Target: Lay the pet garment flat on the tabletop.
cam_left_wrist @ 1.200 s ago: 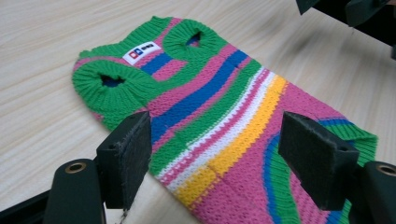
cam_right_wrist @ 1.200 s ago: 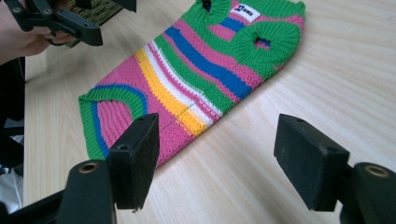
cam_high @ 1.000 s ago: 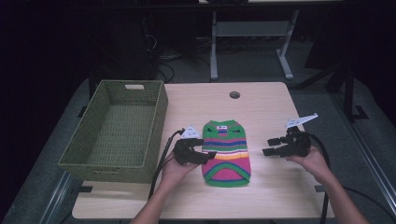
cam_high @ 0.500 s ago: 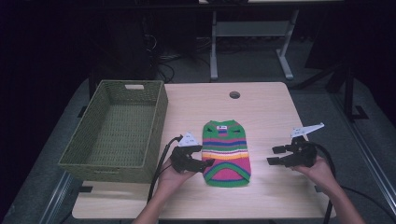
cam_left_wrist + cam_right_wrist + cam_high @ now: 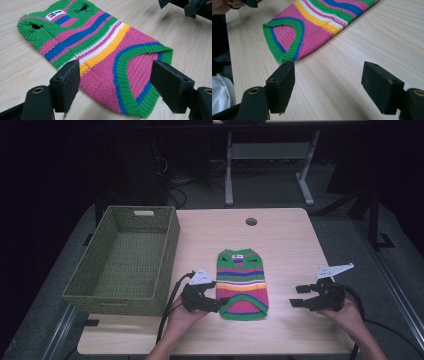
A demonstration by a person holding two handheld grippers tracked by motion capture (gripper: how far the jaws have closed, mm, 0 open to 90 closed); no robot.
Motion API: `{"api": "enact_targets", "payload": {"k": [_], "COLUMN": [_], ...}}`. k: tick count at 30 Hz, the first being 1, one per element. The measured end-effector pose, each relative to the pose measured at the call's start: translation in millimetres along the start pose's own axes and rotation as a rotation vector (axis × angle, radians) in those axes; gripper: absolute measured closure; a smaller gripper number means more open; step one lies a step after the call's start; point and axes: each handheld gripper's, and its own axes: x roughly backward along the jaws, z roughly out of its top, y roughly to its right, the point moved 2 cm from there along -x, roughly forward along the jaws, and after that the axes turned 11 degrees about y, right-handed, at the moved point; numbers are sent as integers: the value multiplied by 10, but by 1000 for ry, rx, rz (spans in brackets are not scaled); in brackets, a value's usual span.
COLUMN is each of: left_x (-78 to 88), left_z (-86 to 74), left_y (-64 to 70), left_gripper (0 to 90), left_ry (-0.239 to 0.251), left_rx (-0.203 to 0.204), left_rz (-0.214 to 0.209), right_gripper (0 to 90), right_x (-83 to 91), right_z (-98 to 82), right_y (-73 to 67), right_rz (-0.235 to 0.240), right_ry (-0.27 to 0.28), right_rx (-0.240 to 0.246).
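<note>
A striped knitted sweater (image 5: 242,284) in green, pink, blue, yellow and white lies flat on the wooden table (image 5: 285,240), collar away from me. My left gripper (image 5: 220,302) sits at its near left corner, open. In the left gripper view the jaws (image 5: 115,75) stand wide on either side of the pink lower part and green hem (image 5: 100,42), without pressing on it. My right gripper (image 5: 296,296) hovers open over bare wood to the right of the sweater. Its own view (image 5: 328,75) has the sweater's hem (image 5: 287,32) ahead, apart from the jaws.
A green woven basket (image 5: 125,255) with nothing in it stands on the left part of the table, close to my left hand. A round cable hole (image 5: 251,221) sits near the far edge. Bare wood lies to the right of and beyond the sweater.
Both hands have drawn back toward the near edge of the table. The right gripper has also shifted a little right, away from the sweater. The sweater has not moved.
</note>
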Motion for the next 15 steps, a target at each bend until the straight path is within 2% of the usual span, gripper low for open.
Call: {"api": "enact_targets", "payload": {"k": [5, 11, 15], "left_x": [47, 125, 163], "left_z": [-34, -93, -148], "left_y": [55, 83, 93], "left_gripper": [237, 231, 231], "left_ry": [-7, -5, -6], "left_rx": [-19, -14, -9], "left_rz": [1, 5, 7], "right_gripper": [265, 259, 257], "right_x": [64, 117, 155], "right_z": [-129, -293, -369], "right_y": [-38, -30, -50], "right_rz": [-6, -26, -41], "right_ry": [28, 38, 52], "right_rx": [-7, -43, -38]}}
